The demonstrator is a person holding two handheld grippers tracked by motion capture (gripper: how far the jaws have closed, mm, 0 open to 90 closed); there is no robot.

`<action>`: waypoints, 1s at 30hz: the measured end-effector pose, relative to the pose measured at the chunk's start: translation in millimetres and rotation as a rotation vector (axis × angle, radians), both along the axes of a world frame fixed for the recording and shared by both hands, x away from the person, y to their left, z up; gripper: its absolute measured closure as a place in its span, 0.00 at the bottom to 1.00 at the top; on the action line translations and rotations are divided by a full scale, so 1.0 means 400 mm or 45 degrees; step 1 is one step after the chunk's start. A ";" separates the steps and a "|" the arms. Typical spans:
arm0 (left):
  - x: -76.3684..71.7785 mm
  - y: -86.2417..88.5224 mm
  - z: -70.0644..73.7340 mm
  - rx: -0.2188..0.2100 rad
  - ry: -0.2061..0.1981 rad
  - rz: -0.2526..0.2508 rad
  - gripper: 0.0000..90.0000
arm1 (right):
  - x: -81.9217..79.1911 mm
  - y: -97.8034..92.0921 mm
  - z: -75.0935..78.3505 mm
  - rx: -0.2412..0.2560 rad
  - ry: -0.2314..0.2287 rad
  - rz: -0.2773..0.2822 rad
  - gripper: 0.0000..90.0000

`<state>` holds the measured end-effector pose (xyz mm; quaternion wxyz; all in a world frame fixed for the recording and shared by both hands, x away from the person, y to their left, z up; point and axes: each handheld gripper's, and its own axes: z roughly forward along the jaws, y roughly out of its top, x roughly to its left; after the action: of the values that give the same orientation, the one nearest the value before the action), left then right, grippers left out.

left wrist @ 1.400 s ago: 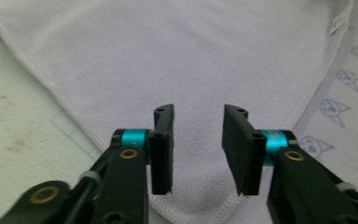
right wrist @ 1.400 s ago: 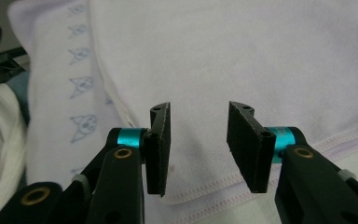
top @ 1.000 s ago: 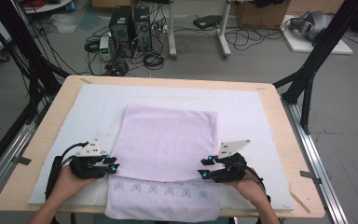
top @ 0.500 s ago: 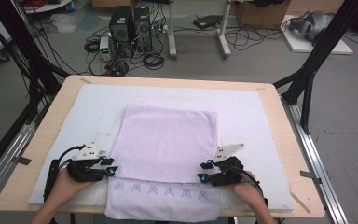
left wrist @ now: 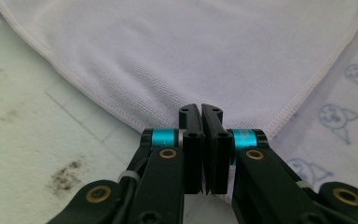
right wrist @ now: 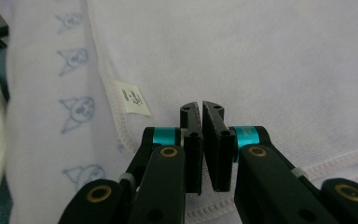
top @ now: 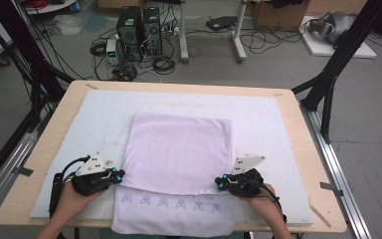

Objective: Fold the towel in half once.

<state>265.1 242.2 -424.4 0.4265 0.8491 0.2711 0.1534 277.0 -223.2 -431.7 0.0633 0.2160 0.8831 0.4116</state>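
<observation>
Two hands come in from the near edge of the table (top: 69, 107), one on each side of a pale purple towel (top: 179, 149). The left hand (top: 68, 201) lies low on the white mat (top: 278, 124) and holds the left gripper (top: 121, 174), which points sideways at the near left corner of the folded top layer. In the left gripper view, its two black jaws are pressed together with their tips right at that corner's stitched edge (left wrist: 116, 112); I cannot tell if any cloth is pinched between them. The right hand (top: 263, 204) holds the right gripper (top: 219, 182), which points at the near right corner. Its jaws are closed too, over the towel near a small white tag (right wrist: 131, 97). The towel lies flat in the middle of the mat, and its bottom layer, printed with little blue faces (top: 169, 201), sticks out toward the person.
</observation>
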 end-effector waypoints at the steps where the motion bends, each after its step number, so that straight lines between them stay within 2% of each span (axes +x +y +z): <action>1: -0.004 0.001 0.011 -0.015 -0.005 -0.003 0.96 | -0.001 -0.007 0.012 0.020 -0.005 -0.003 0.96; 5: -0.038 0.001 0.059 -0.032 -0.057 -0.033 0.97 | -0.012 -0.033 0.065 0.073 -0.047 -0.006 0.97; 8: -0.084 0.001 0.086 -0.033 -0.077 -0.068 0.97 | -0.044 -0.047 0.098 0.093 -0.067 0.030 0.97; 12: -0.159 0.004 0.102 -0.051 -0.044 -0.145 0.95 | -0.118 -0.067 0.129 0.115 -0.068 0.116 0.94; 15: -0.175 0.001 0.099 -0.043 -0.015 -0.155 0.74 | -0.136 -0.075 0.131 0.118 -0.052 0.129 0.84; 17: -0.154 0.001 0.092 -0.024 -0.022 -0.132 0.70 | -0.112 -0.077 0.126 0.120 -0.048 0.091 0.79; 19: -0.114 0.003 0.081 -0.032 -0.025 -0.087 0.68 | -0.072 -0.071 0.122 0.097 -0.051 0.049 0.72; 23: -0.002 0.001 0.065 -0.055 -0.028 0.007 0.67 | 0.038 -0.071 0.116 0.077 -0.050 -0.078 0.63; 24: 0.030 -0.001 0.061 -0.056 -0.025 0.050 0.68 | 0.067 -0.071 0.113 0.070 -0.031 -0.105 0.61; 25: 0.062 -0.002 0.058 -0.069 -0.005 0.078 0.68 | 0.095 -0.068 0.109 0.053 -0.030 -0.129 0.61; 26: 0.089 -0.007 0.054 -0.066 -0.016 0.100 0.68 | 0.120 -0.064 0.103 0.029 -0.022 -0.153 0.61; 27: 0.115 -0.011 0.049 -0.040 -0.034 0.128 0.69 | 0.142 -0.058 0.096 0.022 -0.008 -0.152 0.60; 29: 0.167 -0.016 0.033 -0.092 0.007 0.146 0.70 | 0.176 -0.041 0.079 -0.011 -0.005 -0.145 0.61; 30: 0.189 -0.022 0.025 -0.082 0.012 0.157 0.72 | 0.189 -0.032 0.070 -0.022 0.001 -0.140 0.61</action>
<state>340.9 233.2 -414.6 0.4420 0.8174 0.3299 0.1667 352.7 -236.1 -403.7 0.0873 0.2638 0.8734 0.3999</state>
